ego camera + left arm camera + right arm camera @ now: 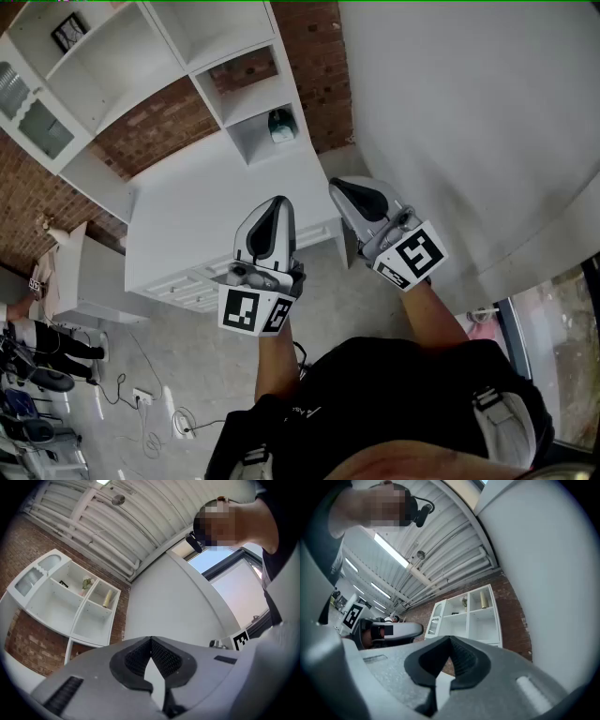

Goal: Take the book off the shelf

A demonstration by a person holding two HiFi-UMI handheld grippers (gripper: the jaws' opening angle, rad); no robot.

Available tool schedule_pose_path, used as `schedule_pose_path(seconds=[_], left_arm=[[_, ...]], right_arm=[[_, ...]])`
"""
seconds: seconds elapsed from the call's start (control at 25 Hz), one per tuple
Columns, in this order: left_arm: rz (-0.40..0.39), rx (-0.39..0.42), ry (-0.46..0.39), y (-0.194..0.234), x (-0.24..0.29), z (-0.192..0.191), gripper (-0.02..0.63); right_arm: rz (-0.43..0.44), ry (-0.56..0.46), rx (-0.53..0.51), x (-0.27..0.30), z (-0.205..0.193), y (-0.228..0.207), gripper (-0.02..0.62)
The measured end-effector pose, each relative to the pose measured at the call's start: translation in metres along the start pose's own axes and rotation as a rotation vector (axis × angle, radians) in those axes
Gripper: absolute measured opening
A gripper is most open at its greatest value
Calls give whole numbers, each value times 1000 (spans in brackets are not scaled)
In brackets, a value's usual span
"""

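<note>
A white shelf unit point(150, 56) stands against a brick wall above a white cabinet point(197, 216). In a small low cubby sits a teal and dark thing point(281, 125); I cannot tell whether it is the book. My left gripper point(278, 202) is held over the cabinet's front edge, its tip towards the shelf, jaws shut and empty. My right gripper point(343, 187) is beside it by the cabinet's right corner, also shut on nothing. The left gripper point(151, 639) looks up at the shelf point(70, 602), where a yellow roll point(108, 598) stands. The right gripper point(450, 640) also faces the shelf point(468, 616).
A big white wall point(469, 112) rises close on the right. Cables and a power strip point(141, 398) lie on the grey floor at the left. A person's legs point(47, 342) show at the left edge. A window point(562, 347) is low on the right.
</note>
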State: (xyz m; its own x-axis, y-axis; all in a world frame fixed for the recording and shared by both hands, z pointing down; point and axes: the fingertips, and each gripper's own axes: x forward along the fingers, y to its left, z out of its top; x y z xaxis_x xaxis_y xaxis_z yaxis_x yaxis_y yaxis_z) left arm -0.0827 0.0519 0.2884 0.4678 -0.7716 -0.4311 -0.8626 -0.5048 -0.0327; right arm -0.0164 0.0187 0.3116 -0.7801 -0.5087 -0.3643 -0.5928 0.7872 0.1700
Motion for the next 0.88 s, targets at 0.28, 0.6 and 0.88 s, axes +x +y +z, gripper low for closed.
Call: schedule_pose_path(seconds=[0.28, 0.6, 0.88], left_arm=[[-2, -5, -9, 0, -3, 4, -2], [14, -25, -19, 21, -14, 6, -2], [24, -49, -32, 61, -34, 13, -2]], right_arm=[[0, -3, 5, 1, 4, 3, 0], [-12, 8, 16, 15, -4, 13, 2], [-54, 33, 3, 38, -16, 33, 2]])
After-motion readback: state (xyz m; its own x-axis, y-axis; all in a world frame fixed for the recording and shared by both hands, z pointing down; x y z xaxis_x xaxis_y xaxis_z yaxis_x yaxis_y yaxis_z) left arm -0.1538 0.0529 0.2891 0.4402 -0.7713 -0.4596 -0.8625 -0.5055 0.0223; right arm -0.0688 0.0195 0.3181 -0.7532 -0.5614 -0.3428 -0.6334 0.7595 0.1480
